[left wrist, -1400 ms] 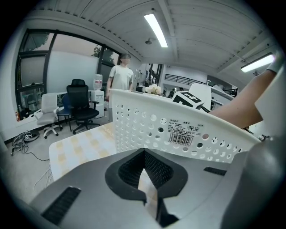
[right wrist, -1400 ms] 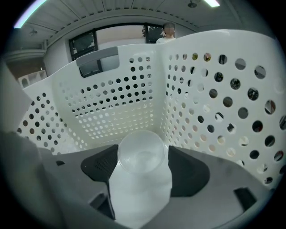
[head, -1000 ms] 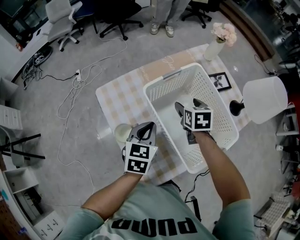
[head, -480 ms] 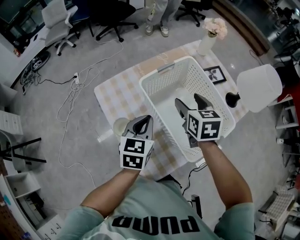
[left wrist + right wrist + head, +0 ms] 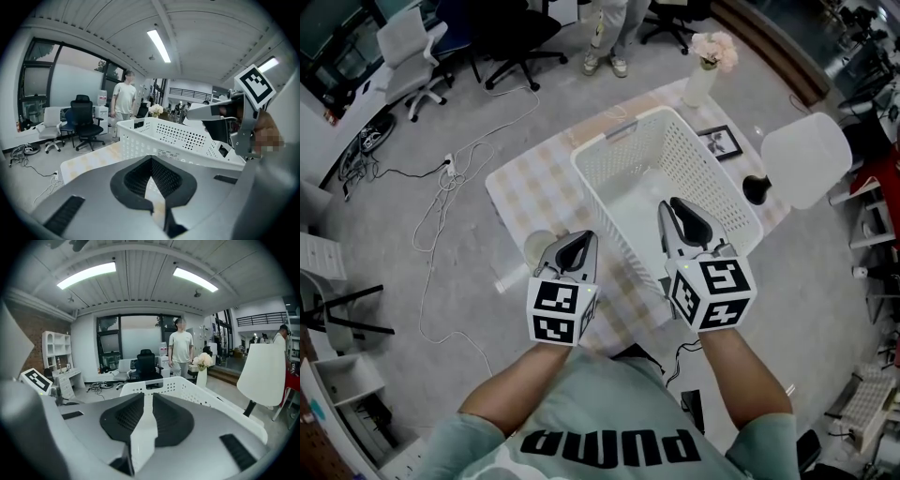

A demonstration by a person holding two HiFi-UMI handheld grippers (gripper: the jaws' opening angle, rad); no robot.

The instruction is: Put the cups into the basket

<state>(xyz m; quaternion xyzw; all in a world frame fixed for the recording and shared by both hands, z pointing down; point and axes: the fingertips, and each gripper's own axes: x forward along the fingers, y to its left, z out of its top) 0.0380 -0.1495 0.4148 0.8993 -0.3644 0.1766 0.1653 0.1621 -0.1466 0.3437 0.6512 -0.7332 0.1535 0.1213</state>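
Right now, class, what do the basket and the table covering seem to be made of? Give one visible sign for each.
Basket: probably moulded plastic, white and matt; its walls carry even rows of small holes.
Table covering: likely cloth or vinyl with a pale beige-and-white check; the view leaves open which.

Table [image 5: 530, 192]: small, under a beige-and-white checked cloth, standing on grey floor [image 5: 403, 272].
Basket [image 5: 717, 173]: white, perforated walls, set lengthwise on the cloth and taking most of the right half; its near end reaches the table's near edge.
Cup [image 5: 536, 246]: pale, on the cloth just left of the basket, near the front left edge; partly hidden.
Vase [image 5: 699, 86]: white, with pink flowers, at the far corner beyond the basket.
Picture frame [image 5: 720, 142]: dark, lying flat just beside the basket's far right corner.
Lamp [image 5: 806, 159]: white shade, dark base at the right edge of the cloth.
Floor, left of table: white cable [image 5: 441, 202] in loose loops.
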